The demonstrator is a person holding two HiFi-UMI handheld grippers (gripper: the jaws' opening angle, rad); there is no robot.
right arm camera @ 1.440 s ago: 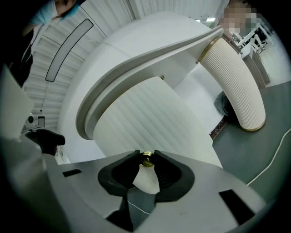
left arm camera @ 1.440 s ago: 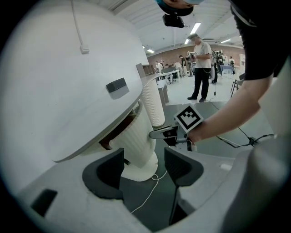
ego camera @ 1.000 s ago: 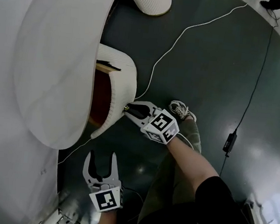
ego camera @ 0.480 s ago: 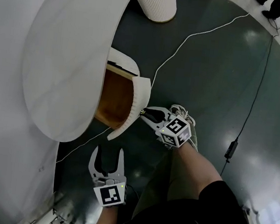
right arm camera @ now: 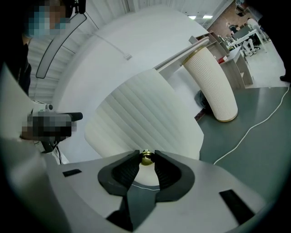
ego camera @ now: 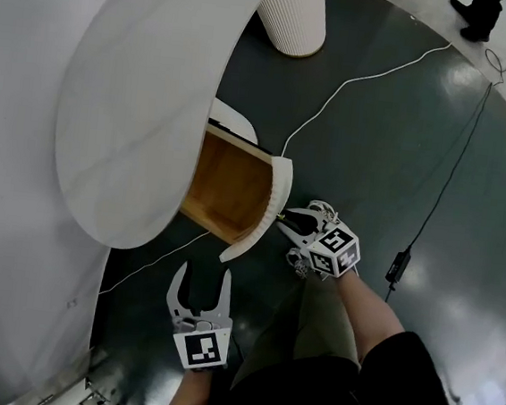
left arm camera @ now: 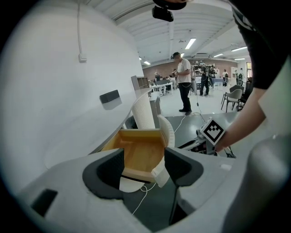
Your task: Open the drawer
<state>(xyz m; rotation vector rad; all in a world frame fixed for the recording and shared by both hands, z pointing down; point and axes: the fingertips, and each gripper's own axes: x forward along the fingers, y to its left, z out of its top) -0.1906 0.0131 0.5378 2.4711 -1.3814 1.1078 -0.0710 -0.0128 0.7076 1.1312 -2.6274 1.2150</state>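
Observation:
The drawer (ego camera: pixel 233 192) stands pulled out from under the white curved table (ego camera: pixel 147 96), with its bare wooden inside showing. Its ribbed white front (ego camera: pixel 268 212) carries a small brass knob (right arm camera: pixel 146 158). My right gripper (ego camera: pixel 284 217) is shut on that knob, both pads pressed to its sides. In the left gripper view the wooden drawer (left arm camera: pixel 138 152) and its front (left arm camera: pixel 167 132) lie just ahead, and the right gripper's marker cube (left arm camera: pixel 213 131) shows to the right. My left gripper (ego camera: pixel 200 278) hangs open below the drawer's near corner, holding nothing.
A ribbed white pedestal (ego camera: pixel 295 13) stands behind the drawer. A white cable (ego camera: pixel 365 74) runs across the dark floor, and a black cable with a power brick (ego camera: pixel 399 265) lies to the right. The person's shoe (ego camera: pixel 322 210) is under the right gripper. People (left arm camera: pixel 184 82) stand far off.
The drawer has slid farther out of the table, so more of its wooden inside shows. My right gripper moved rightward with the knob in its grip. The left gripper shifted only a little.

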